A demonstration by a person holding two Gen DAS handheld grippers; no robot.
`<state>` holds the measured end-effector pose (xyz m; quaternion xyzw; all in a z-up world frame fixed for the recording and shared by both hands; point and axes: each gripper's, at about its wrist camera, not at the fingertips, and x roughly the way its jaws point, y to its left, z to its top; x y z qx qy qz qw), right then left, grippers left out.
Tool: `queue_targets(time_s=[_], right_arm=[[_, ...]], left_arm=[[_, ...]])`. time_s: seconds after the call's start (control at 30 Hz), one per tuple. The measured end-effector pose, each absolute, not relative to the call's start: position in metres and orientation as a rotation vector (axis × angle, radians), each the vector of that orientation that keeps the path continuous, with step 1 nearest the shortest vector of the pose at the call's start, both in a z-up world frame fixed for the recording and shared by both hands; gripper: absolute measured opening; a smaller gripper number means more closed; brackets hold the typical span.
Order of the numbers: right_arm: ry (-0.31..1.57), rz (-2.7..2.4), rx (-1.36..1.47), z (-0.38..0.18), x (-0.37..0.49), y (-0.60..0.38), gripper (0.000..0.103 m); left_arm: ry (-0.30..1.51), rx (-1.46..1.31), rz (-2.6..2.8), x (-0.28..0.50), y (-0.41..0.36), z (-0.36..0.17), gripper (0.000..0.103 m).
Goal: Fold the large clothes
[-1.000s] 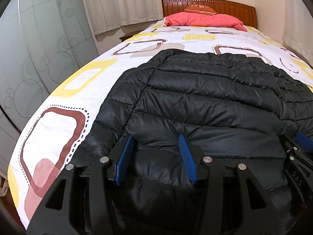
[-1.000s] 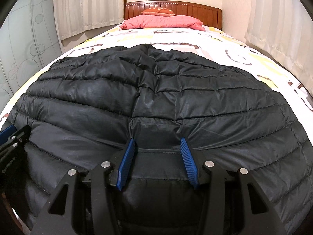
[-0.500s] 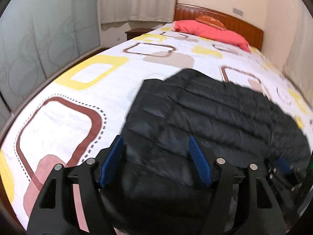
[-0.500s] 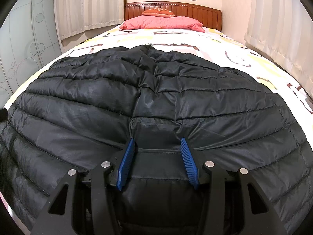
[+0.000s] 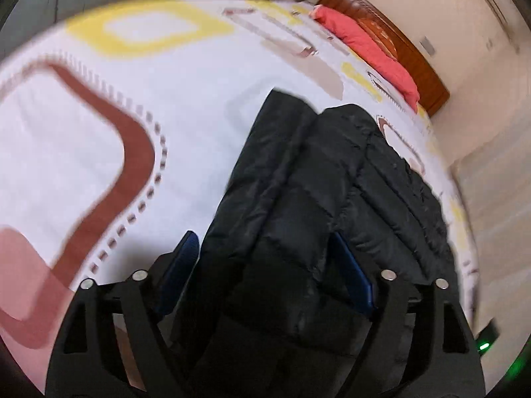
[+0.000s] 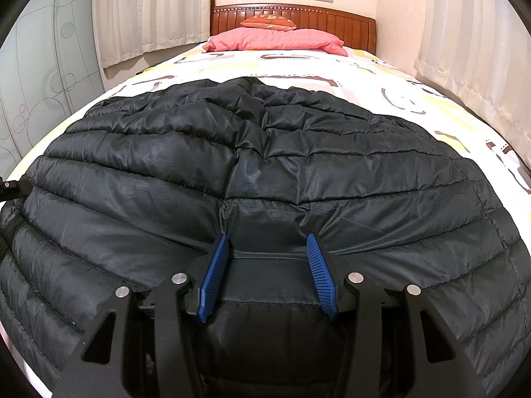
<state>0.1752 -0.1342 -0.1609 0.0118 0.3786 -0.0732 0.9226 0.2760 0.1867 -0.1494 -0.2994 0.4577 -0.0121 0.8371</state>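
A black quilted puffer jacket lies spread on the bed. My right gripper stands open over the jacket's near hem, blue pads a hand's width apart on the fabric. In the left wrist view the jacket hangs in a raised fold between my left gripper's wide-apart blue pads. The view is tilted and blurred, so I cannot tell whether the pads press the fabric. A bit of the left gripper shows at the right wrist view's left edge.
The bed has a white cover with yellow and brown squares. A pink pillow and a wooden headboard are at the far end. Curtains hang on the right, a glass wardrobe stands on the left.
My left gripper has risen and swung left with the jacket's left edge, which now stands up in a fold. My right gripper has stayed on the hem.
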Motion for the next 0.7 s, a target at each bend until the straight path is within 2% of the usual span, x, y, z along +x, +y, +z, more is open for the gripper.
queue_targets(time_s=[0.07,0.23,0.4,0.47,0.5,0.57,0.67,0.7], right_arm=[[0.777,-0.151,0.023,-0.16,0.175,-0.134,0.049],[0.776,-0.152,0.024,-0.16,0.175,-0.134,0.049],[0.775,-0.154,0.019,-0.161,0.175,-0.133,0.049],[0.775,-0.154,0.021,-0.161,0.174,-0.133,0.049],[0.775,-0.154,0.022,-0.161,0.174,-0.133,0.049],[0.775,-0.153,0.021,-0.162,0.174,-0.132,0.049],[0.775,-0.152,0.024,-0.162,0.174,-0.132,0.05],[0.775,-0.15,0.028,-0.161,0.174,-0.132,0.05]], left_arm=[[0.984,-0.712,-0.063,0.278,0.193,-0.161,0.086],[1.022,-0.68,-0.22,0.284,0.18,-0.162,0.086],[1.004,-0.759,-0.26,0.287,0.184,-0.175,0.08],[0.988,-0.713,-0.239,0.286,0.174,-0.171,0.078],[0.982,-0.683,-0.231,0.285,0.17,-0.168,0.074],[0.963,-0.689,-0.239,0.282,0.167,-0.165,0.057],[0.932,-0.7,-0.247,0.278,0.165,-0.16,0.041],[0.923,-0.685,-0.244,0.275,0.164,-0.156,0.039]])
